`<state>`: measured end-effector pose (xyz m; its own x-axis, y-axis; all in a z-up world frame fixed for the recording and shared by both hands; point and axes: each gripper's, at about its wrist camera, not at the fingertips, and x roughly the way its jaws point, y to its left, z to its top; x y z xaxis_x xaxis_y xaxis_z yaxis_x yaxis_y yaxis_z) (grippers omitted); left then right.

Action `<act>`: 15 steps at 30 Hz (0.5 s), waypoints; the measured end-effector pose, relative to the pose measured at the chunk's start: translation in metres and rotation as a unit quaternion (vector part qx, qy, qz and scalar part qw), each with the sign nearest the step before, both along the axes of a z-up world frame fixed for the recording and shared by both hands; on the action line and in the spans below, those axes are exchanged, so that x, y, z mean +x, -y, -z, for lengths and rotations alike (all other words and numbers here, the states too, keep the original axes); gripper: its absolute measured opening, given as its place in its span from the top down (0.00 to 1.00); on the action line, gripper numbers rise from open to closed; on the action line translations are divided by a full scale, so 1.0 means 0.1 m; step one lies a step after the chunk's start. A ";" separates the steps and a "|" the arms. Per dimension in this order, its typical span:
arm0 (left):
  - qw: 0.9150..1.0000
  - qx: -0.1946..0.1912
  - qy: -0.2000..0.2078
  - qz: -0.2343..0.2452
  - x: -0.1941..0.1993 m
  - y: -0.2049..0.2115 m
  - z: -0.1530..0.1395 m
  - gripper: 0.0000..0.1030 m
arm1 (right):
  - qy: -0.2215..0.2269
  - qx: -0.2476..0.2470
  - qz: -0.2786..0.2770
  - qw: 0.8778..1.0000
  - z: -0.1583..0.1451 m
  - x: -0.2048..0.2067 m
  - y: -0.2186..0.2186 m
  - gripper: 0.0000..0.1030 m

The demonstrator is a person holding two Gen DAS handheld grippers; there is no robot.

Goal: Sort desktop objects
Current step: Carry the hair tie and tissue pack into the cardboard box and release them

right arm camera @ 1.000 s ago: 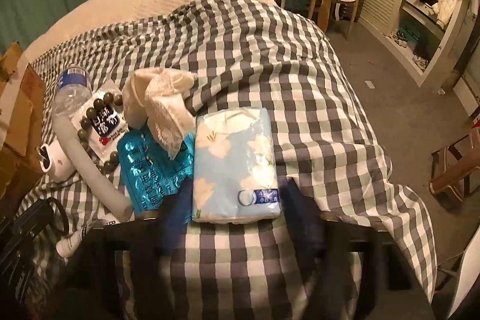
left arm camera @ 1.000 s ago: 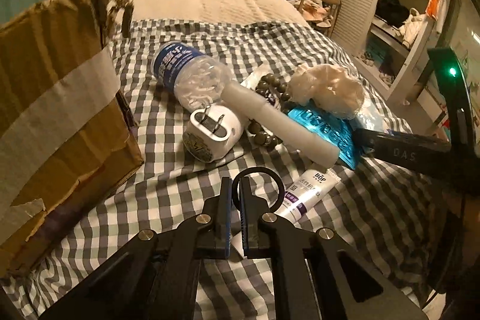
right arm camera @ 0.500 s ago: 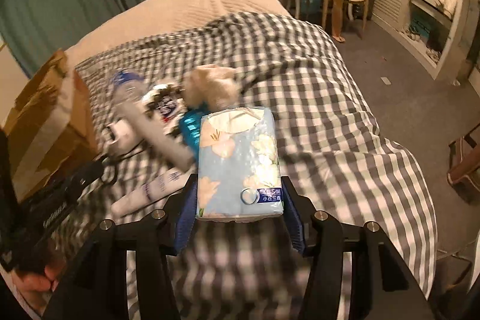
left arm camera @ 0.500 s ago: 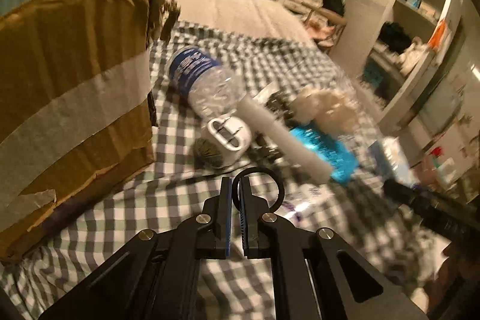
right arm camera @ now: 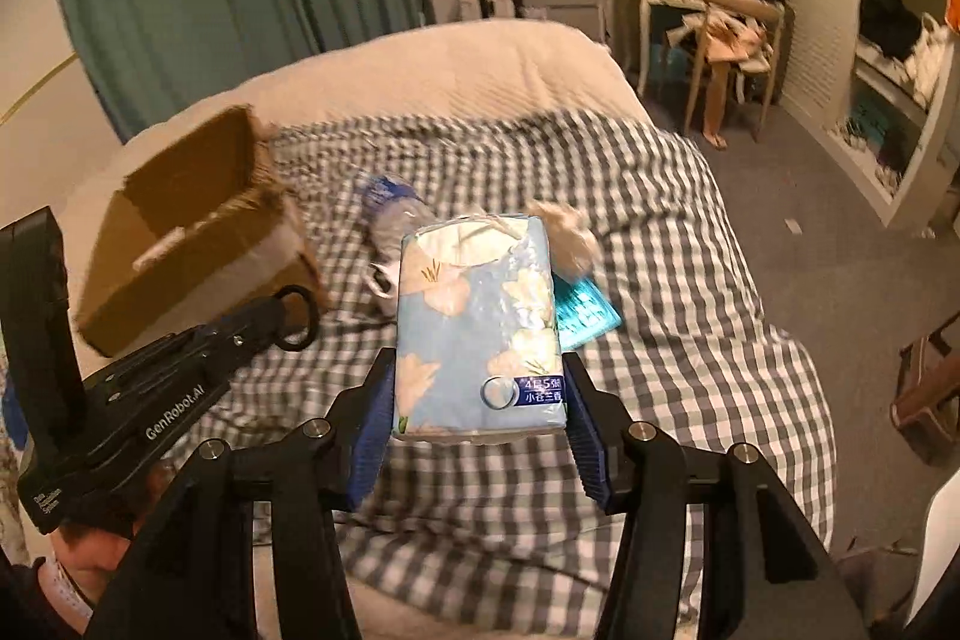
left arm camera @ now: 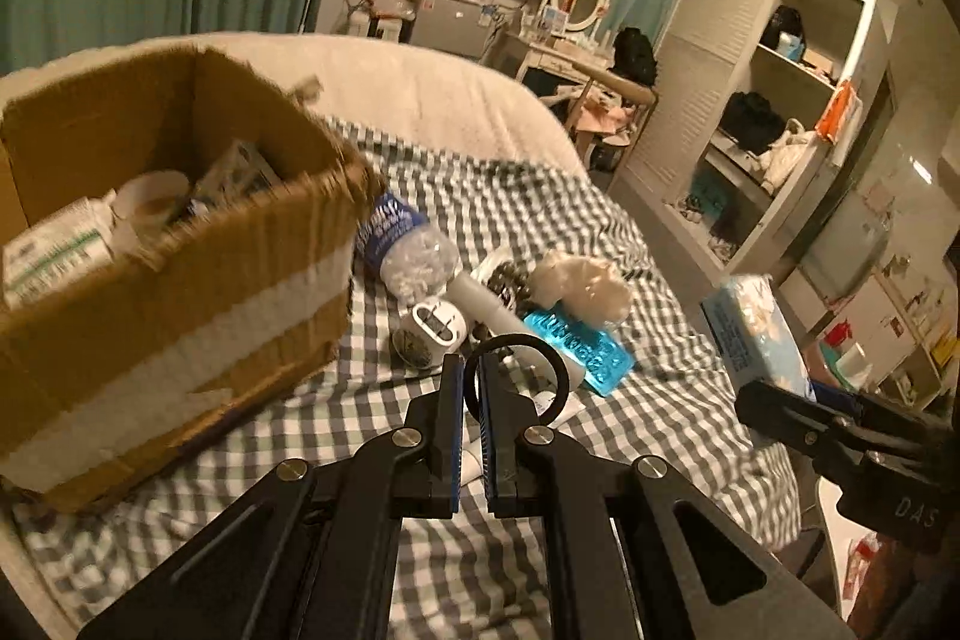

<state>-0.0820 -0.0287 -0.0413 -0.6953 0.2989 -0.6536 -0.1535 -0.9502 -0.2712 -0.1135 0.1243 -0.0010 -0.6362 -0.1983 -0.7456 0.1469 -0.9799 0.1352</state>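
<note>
Right gripper clamps the pale-blue floral tissue pack, raised clear of the bed right of the open brown cardboard box, presumably for deposit there. Left gripper pinches a black ring.

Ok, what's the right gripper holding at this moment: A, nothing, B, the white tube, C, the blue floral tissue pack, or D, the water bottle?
C: the right gripper is clamped on both sides of the blue floral tissue pack, lifted above the checkered bedspread.
</note>
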 end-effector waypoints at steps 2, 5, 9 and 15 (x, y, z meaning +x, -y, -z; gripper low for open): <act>1.000 -0.002 -0.004 -0.001 0.04 0.06 -0.12 0.95 | -0.013 0.003 -0.009 1.000 -0.13 0.05 0.12 0.50; 1.000 0.010 -0.016 -0.007 0.12 0.23 -0.33 0.95 | -0.025 -0.005 -0.025 0.999 -0.29 0.09 0.28 0.50; 0.998 0.020 -0.052 -0.019 0.15 0.44 -0.67 0.95 | -0.043 0.004 -0.050 0.998 -0.50 0.08 0.59 0.50; 0.996 0.024 -0.075 -0.045 0.07 0.78 -0.96 0.95 | -0.061 0.015 -0.085 0.994 -0.68 -0.06 1.06 0.50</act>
